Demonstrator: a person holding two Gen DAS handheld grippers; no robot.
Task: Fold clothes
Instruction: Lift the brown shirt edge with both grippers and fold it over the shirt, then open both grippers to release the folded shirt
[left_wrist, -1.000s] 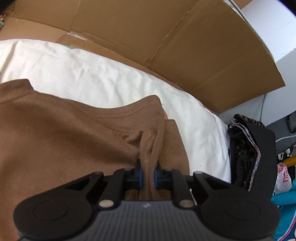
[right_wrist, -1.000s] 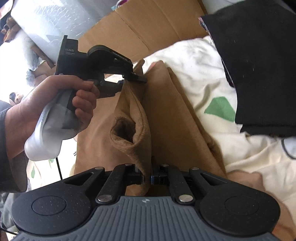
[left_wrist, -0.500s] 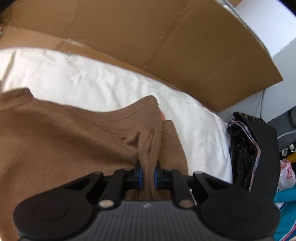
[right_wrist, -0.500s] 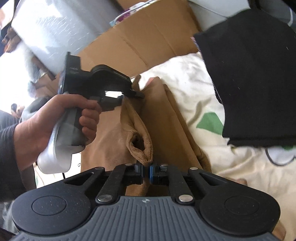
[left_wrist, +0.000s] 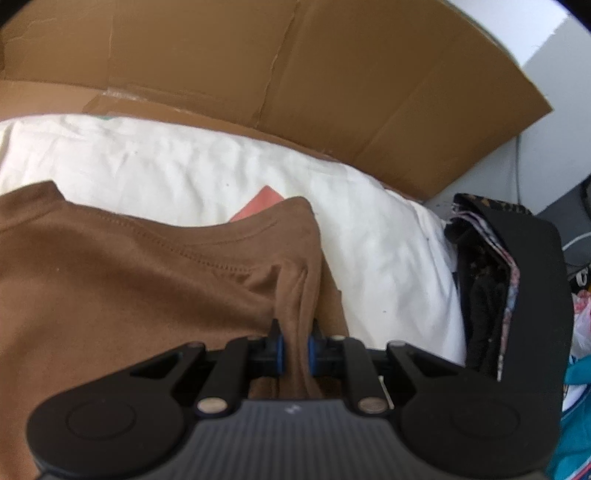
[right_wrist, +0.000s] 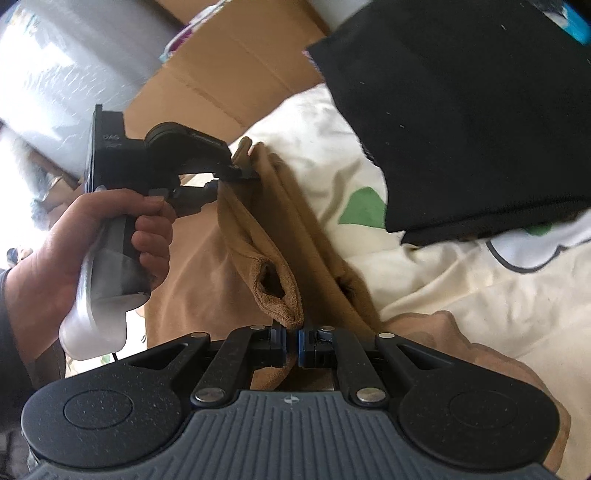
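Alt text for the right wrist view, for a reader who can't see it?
The right gripper pinches a brown garment at its sleeve cuff, while the left gripper, held in a hand, grips its far end. Folded black clothing lies on cream bedding.

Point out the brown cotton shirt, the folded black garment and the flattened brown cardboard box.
brown cotton shirt (left_wrist: 122, 295), left wrist view, on its flat body.
folded black garment (right_wrist: 472, 122), right wrist view, on its top face.
flattened brown cardboard box (left_wrist: 332, 81), left wrist view, on its middle panel.
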